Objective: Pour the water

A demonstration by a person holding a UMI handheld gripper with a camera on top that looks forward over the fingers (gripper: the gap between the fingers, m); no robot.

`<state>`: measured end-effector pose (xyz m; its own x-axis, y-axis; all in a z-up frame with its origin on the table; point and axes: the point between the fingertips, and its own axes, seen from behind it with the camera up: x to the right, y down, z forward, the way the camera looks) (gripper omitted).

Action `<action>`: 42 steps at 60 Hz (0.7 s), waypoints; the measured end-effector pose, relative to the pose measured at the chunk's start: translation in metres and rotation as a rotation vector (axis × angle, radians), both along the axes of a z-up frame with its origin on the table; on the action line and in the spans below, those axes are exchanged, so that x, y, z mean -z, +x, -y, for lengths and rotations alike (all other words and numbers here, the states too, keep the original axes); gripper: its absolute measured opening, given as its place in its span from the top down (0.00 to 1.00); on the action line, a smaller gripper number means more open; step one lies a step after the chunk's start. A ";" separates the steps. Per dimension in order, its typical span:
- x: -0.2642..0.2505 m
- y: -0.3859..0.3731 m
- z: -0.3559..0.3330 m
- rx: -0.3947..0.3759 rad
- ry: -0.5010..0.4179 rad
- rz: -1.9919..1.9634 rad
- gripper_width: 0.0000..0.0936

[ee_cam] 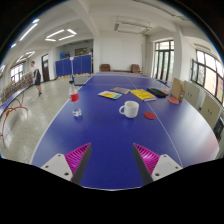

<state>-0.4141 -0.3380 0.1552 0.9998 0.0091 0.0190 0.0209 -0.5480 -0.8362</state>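
A clear water bottle (75,103) with a red cap stands upright on the blue table-tennis table (110,135), beyond my left finger. A white mug (130,108) stands to its right, further along the table. My gripper (112,158) is open and empty, held over the near end of the table. Its magenta pads (77,156) are wide apart with only bare blue table between them. Both bottle and mug are well ahead of the fingers.
Yellow papers (143,95) and another sheet (110,95) lie at the table's far end. A red paddle (150,115) lies right of the mug. A person (37,75) stands far off to the left. Windows line the right wall.
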 end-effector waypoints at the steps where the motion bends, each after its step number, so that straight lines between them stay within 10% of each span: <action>1: 0.002 -0.013 -0.011 -0.011 0.008 -0.003 0.08; 31: 0.040 -0.239 -0.353 -0.086 0.253 -0.015 0.10; 42: 0.061 -0.243 -0.398 -0.055 0.287 0.013 0.41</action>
